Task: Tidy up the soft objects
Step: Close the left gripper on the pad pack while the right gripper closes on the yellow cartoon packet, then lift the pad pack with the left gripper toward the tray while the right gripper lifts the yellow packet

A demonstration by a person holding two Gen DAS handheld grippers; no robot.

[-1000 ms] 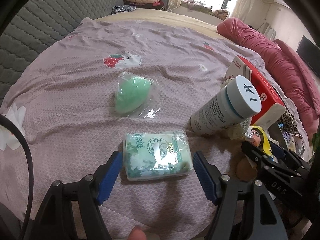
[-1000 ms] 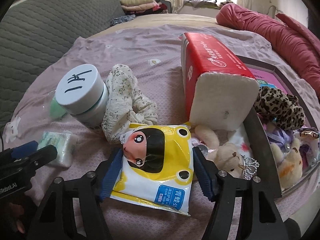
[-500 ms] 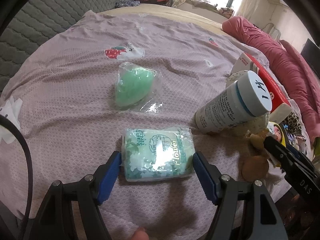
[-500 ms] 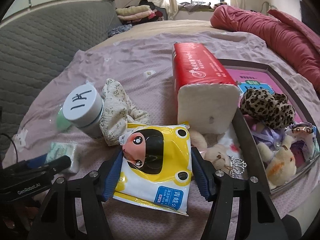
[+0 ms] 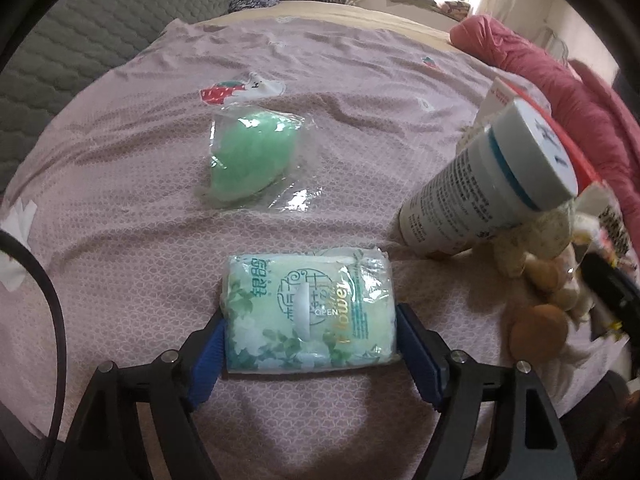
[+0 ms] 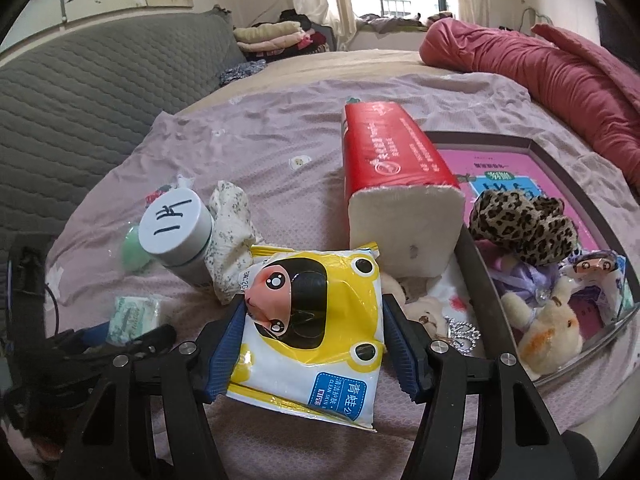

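My left gripper [image 5: 310, 354] is shut on a green tissue pack [image 5: 308, 312], its blue pads pressed to both ends, on the mauve bedspread. A green sponge in a clear bag [image 5: 250, 160] lies beyond it. My right gripper [image 6: 310, 354] is shut on a yellow frog wipes packet [image 6: 312, 320], held above the bed. The tissue pack also shows in the right wrist view [image 6: 132, 314]. A dark tray [image 6: 478, 280] at the right holds a leopard scrunchie [image 6: 524, 220] and plush toys [image 6: 552, 328].
A white bottle with a marked cap [image 5: 488, 184] leans on a floral cloth [image 6: 230, 240]. A red tissue brick [image 6: 396, 184] stands beside the tray. A small teddy [image 6: 424, 308] lies by the tray's edge. A pink duvet [image 6: 552, 68] lies at the far right.
My left gripper has moved forward and closed onto the tissue pack. My right gripper has lifted and tilted up with the frog packet still held.
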